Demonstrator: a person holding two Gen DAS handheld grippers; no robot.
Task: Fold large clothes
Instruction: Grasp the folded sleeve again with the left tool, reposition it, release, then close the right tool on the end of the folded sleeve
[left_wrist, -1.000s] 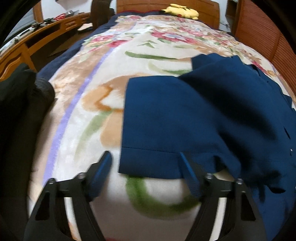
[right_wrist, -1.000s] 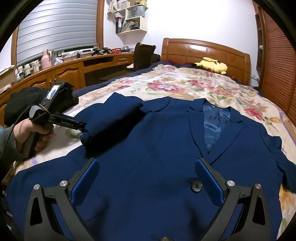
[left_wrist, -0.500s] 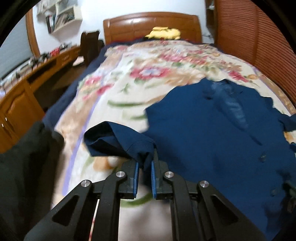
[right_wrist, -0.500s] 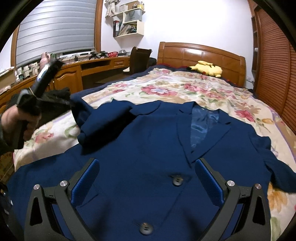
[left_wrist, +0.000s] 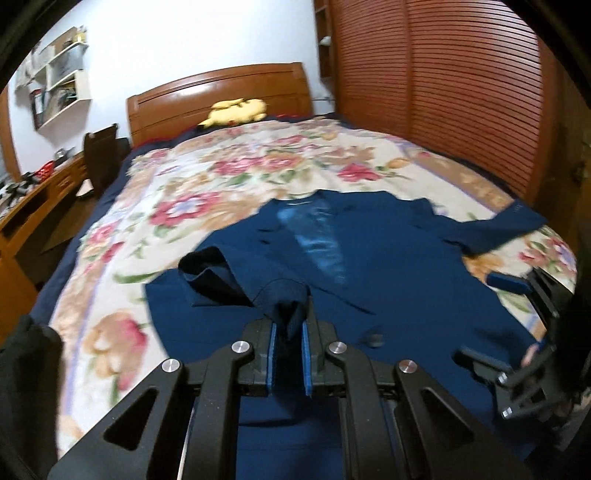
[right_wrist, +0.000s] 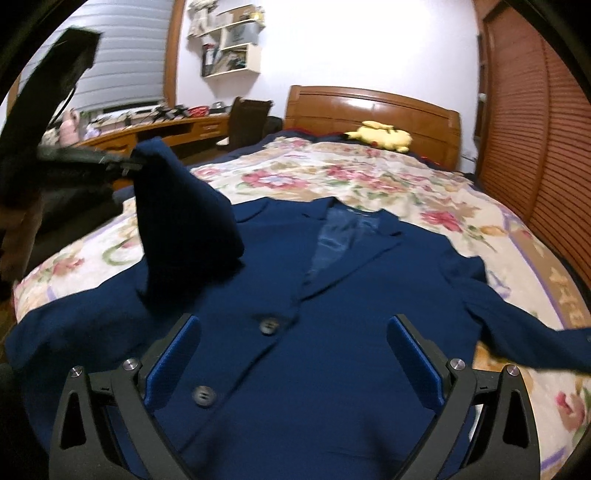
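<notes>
On the bed (right_wrist: 509, 236), a navy jacket (right_wrist: 303, 354) lies face up.
The left tool (left_wrist: 288, 345) pinches the sleeve (right_wrist: 177, 214), lifted over the jacket; the right tool (right_wrist: 293, 363) hangs spread above the buttons (right_wrist: 269, 326); a yellow toy (right_wrist: 384, 136) sits by the headboard.

From my right hand-held gripper (right_wrist: 293, 360), jaws spread wide and empty, I look across a navy blazer (right_wrist: 332, 295) lying face up on a floral bedspread (right_wrist: 369, 177). At far left, my left hand-held gripper (right_wrist: 138, 162) pinches the blazer's sleeve (right_wrist: 184, 221) and lifts it clear of the bed, the cloth hanging in a dark cone over the jacket's front. Two buttons (right_wrist: 268, 326) run down the front. A yellow plush toy (right_wrist: 384, 136) rests by the wooden headboard (right_wrist: 373, 107).
</notes>
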